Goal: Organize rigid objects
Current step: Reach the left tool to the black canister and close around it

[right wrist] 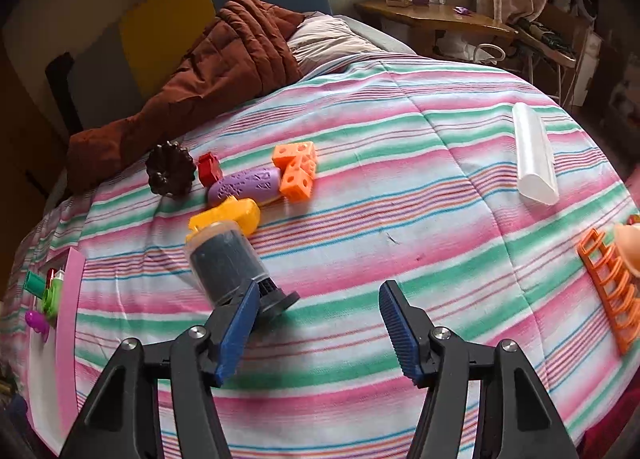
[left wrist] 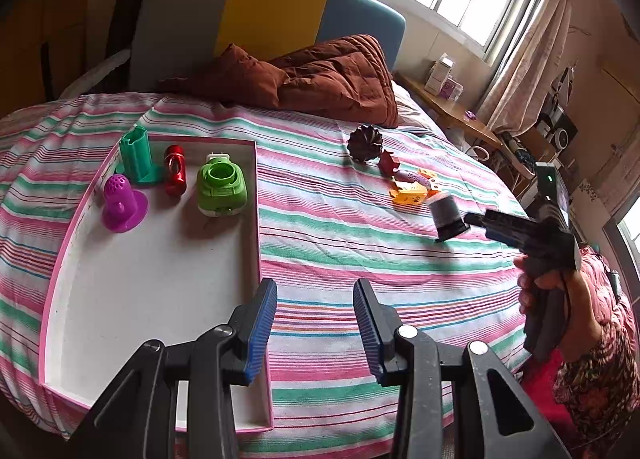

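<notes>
While my left gripper [left wrist: 315,333] hangs with its jaws apart and nothing between them, it sits over the right wall of the pink-edged tray [left wrist: 258,219], whose near half is bare white floor. At the tray's far end stand a purple holder [left wrist: 122,205], a green holder [left wrist: 138,157], a red can [left wrist: 175,170] and a green camera-shaped toy [left wrist: 221,188]. Right of the tray a wide strip of striped bedspread [left wrist: 340,227] lies open up to the loose cluster: a dark fluted mould [right wrist: 170,175], a red block [right wrist: 209,168], a purple perforated piece [right wrist: 244,185], orange cubes [right wrist: 298,169] and a yellow piece [right wrist: 228,217]. Nearest me, a dark cylinder with a clear top [right wrist: 224,265] lies tilted; its black base is partly hidden behind my right gripper's [right wrist: 316,325] left pad, and I cannot tell whether they touch. Those jaws stand apart, empty. Farther right lies a white bar [right wrist: 534,157], well apart, then an orange rack [right wrist: 610,291] cut off by the frame edge beside a blurred peach shape I cannot identify.
</notes>
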A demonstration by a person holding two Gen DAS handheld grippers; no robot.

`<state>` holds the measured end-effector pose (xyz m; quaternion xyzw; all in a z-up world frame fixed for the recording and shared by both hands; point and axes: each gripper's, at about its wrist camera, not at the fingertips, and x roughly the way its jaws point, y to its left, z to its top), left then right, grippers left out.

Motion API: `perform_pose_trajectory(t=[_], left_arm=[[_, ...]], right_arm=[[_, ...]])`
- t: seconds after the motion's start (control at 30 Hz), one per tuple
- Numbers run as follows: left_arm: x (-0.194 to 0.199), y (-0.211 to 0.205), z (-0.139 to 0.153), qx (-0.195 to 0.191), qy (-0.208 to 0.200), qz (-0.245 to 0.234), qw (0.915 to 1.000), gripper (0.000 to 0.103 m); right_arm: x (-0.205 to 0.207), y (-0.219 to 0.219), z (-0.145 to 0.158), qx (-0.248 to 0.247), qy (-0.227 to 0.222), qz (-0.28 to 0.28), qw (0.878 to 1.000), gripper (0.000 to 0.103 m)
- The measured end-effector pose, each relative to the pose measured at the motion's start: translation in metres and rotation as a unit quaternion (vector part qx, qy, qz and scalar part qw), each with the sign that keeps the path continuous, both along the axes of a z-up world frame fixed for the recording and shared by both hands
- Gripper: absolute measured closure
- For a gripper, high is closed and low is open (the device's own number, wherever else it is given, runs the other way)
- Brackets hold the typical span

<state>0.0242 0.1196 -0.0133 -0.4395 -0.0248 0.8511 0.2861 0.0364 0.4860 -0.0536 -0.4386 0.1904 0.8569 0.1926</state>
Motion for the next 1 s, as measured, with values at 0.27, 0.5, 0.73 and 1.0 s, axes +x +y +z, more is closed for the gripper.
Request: perform_pose_trajectory(t=[0.27,0.5,0.73,1.0], left_arm=[[0.005,0.027,-0.003,-0.010,-0.008,-0.034,0.9993,0.063],[0.017,0.087,-0.003,-0.038,0.000,-0.111,0.9931,0.056],[0.032,0.173,-0.009,-0.040,0.010,-0.194,0.9802,0.049],[0.016,0.257,-0.030,-0.066,0.023,-0.213,0.9745,0.040]], right_arm=[[0.046,0.015,-0.008,-0.017,-0.014,-0.002,1.000,0.040],[0.061,0.037,-0.007,-0.034,0.015,-0.028,0.999,0.036],[0.064,0.048,0.002,-0.042,0.032,-0.046,0.998,0.036],[0.072,0.066,-0.001,-0.072,0.029,-0.082,0.994,0.036]])
